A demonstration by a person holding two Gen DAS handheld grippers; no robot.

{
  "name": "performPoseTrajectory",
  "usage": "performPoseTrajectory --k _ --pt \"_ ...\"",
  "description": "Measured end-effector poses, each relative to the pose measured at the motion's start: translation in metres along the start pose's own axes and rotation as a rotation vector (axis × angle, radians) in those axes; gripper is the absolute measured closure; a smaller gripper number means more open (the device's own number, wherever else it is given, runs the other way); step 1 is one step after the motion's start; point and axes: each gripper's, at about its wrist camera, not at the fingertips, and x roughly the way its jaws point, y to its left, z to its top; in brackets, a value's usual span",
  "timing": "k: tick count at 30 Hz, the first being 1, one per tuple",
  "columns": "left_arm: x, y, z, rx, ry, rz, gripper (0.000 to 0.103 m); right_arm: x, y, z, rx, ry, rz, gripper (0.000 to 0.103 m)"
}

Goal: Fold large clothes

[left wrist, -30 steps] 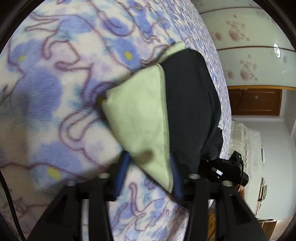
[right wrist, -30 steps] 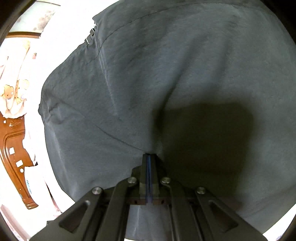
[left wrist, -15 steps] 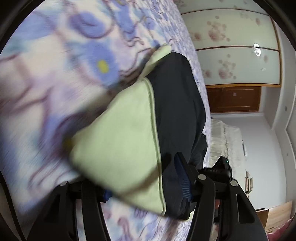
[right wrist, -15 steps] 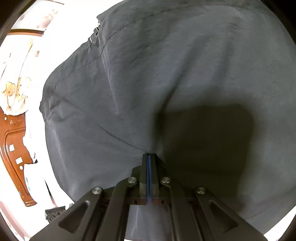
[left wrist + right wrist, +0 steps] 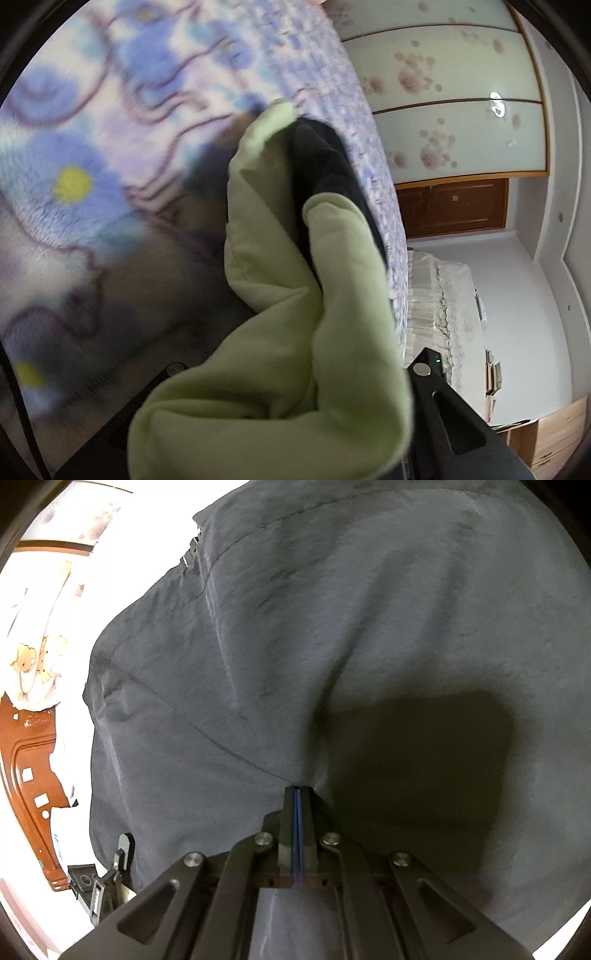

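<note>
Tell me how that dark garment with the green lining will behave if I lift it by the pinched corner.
Probably floppy: the garment already bunches and curls over the left gripper, whose jaws have just been closing. Likely light, since the dark shell wrinkles toward the shut right gripper. Its slightly shiny surface may slip.

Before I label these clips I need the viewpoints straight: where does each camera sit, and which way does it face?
Left wrist: on the left gripper, looking shallowly across the floral blanket towards a wardrobe; bunched green lining hides its fingertips, its jaws having just closed on it.
Right wrist: on the right gripper, facing steeply down at the dark garment, jaws shut on it.
Shared: the same garment; the left gripper appears in the right view.
</note>
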Motion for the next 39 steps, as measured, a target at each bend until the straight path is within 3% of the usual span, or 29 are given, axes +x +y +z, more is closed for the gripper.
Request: performPoseTrajectory --k 5,10,17,21,25,29,31,33,34,37,39 --pt "-0.008 -0.049 -0.004 0.072 -0.013 -0.102 0.091 -0.001 -0.018 -0.002 -0.016 -0.023 0.079 0.103" --pt "-0.01 -0.123 -0.023 0.23 -0.037 -0.101 0.091 -0.004 -0.036 0.0 -0.018 -0.021 0.169 0.103" --pt "0.014 -0.232 -0.071 0.429 -0.031 -0.072 0.091 -0.023 -0.047 0.008 -0.114 -0.003 0.204 0.103" --pt "0.065 -0.296 -0.12 0.577 -0.002 0.023 0.09 -0.072 -0.073 0.018 -0.148 -0.065 0.22 0.103" --pt "0.111 -0.331 -0.173 0.681 0.027 0.105 0.09 -0.131 -0.121 0.032 -0.169 -0.143 0.208 0.103" --pt "0.162 -0.349 -0.236 0.801 0.032 0.265 0.09 -0.191 -0.191 0.048 -0.171 -0.23 0.148 0.103" --pt "0.193 -0.35 -0.274 0.914 0.036 0.364 0.09 -0.211 -0.224 0.053 -0.165 -0.261 0.122 0.103" --pt "0.223 -0.345 -0.298 0.947 0.083 0.401 0.09 -0.224 -0.25 0.056 -0.154 -0.284 0.089 0.103" --pt "0.214 -0.331 -0.327 0.957 0.105 0.408 0.09 -0.232 -0.271 0.056 -0.141 -0.296 0.067 0.103" --pt "0.236 -0.31 -0.37 1.015 0.131 0.496 0.088 -0.241 -0.313 0.057 -0.089 -0.294 0.071 0.103" --pt "0.248 -0.301 -0.388 1.086 0.154 0.573 0.075 -0.237 -0.326 0.045 -0.068 -0.289 0.066 0.103"
